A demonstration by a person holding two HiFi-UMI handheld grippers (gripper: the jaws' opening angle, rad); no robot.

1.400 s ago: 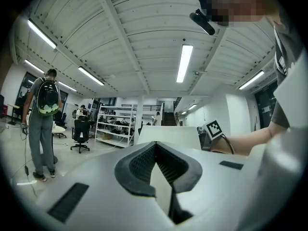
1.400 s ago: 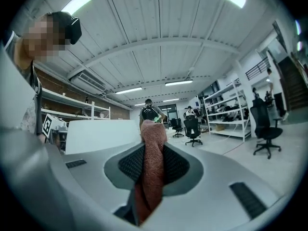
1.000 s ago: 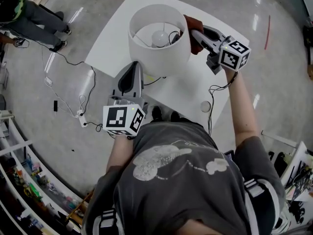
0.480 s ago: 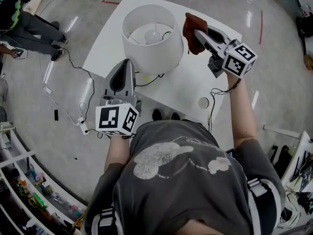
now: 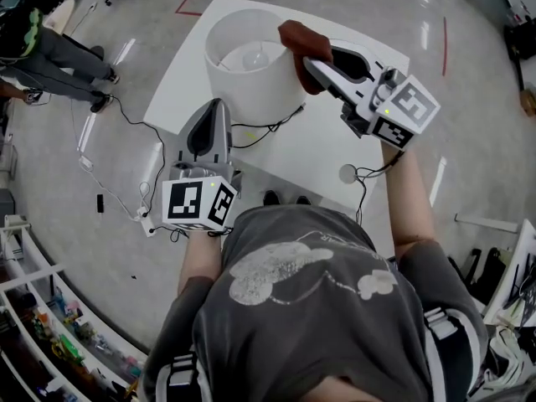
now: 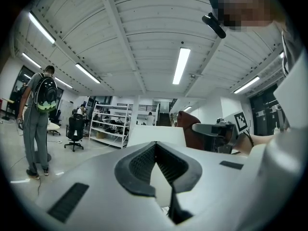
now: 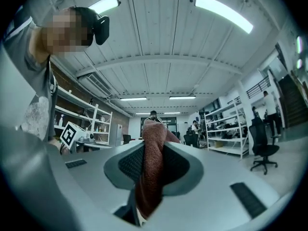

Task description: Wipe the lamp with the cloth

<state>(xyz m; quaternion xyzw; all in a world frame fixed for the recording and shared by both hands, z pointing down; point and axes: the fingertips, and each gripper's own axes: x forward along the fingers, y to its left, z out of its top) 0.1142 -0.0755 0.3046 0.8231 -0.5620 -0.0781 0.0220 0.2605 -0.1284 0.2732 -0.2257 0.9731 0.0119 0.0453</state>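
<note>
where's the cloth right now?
Head view, upper middle: the cloth is clamped in the right tool, at the right rim of the lampshade on the white table.

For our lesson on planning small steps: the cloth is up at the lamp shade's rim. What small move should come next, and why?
Probably slide the right claw along the rim of the lamp, cloth pressed to it. The cloth is pinched in that claw and sits at the rim, and the left claw looks shut on the shade's lower edge, steadying it.
</note>
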